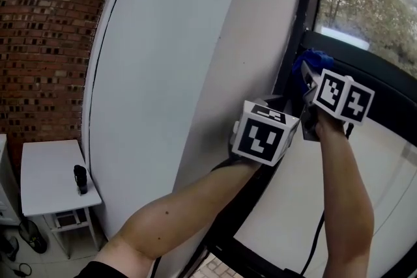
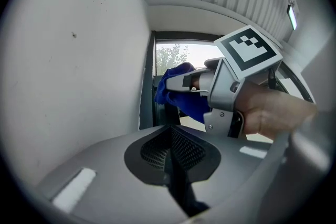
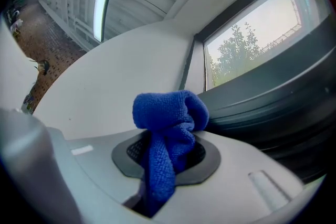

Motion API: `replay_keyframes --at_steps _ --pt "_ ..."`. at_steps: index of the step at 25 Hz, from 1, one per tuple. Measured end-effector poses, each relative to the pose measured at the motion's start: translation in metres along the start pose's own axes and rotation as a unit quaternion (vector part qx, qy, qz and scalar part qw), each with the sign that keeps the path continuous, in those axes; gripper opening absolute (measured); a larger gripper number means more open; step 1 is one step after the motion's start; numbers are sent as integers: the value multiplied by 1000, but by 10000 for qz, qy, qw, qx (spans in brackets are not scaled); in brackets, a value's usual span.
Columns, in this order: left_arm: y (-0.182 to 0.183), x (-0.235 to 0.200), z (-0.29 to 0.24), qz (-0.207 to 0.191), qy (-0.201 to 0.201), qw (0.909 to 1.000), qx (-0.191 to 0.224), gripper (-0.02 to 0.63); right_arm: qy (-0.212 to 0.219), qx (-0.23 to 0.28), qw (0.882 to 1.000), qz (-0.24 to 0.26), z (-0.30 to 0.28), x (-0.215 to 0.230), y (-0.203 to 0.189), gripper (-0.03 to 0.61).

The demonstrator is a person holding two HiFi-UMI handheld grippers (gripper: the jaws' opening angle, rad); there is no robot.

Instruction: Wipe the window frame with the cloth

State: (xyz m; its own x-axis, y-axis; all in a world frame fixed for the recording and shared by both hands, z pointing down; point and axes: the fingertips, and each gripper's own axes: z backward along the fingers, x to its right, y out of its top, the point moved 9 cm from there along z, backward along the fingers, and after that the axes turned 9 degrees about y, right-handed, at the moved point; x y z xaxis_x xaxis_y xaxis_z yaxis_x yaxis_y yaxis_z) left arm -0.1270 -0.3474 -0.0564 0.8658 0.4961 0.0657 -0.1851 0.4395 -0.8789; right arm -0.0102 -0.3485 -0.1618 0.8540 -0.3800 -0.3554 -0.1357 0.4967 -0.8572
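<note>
Right gripper (image 3: 167,165) clamped on the cloth (image 3: 169,113), which sits at the frame (image 1: 294,36) corner next to the wall, left gripper (image 2: 173,165) closed on nothing just beside it; I'd judge wiping barely begun, most of the frame left.

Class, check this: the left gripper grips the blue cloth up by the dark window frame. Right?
No: the right gripper grips the blue cloth up by the dark window frame, as the right gripper view shows. The left gripper has its jaws shut on nothing.
</note>
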Motion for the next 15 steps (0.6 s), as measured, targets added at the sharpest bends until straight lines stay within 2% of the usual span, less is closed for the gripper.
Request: replay_keyframes --at_steps 6,15 --pt "-2 -3 -1 10 28 10000 16 -11 -116 -24 9999 97 5 -1 4 91" --pt "-2 7 -3 136 -6 9997 194 -11 -374 32 9991 214 44 11 7 91"
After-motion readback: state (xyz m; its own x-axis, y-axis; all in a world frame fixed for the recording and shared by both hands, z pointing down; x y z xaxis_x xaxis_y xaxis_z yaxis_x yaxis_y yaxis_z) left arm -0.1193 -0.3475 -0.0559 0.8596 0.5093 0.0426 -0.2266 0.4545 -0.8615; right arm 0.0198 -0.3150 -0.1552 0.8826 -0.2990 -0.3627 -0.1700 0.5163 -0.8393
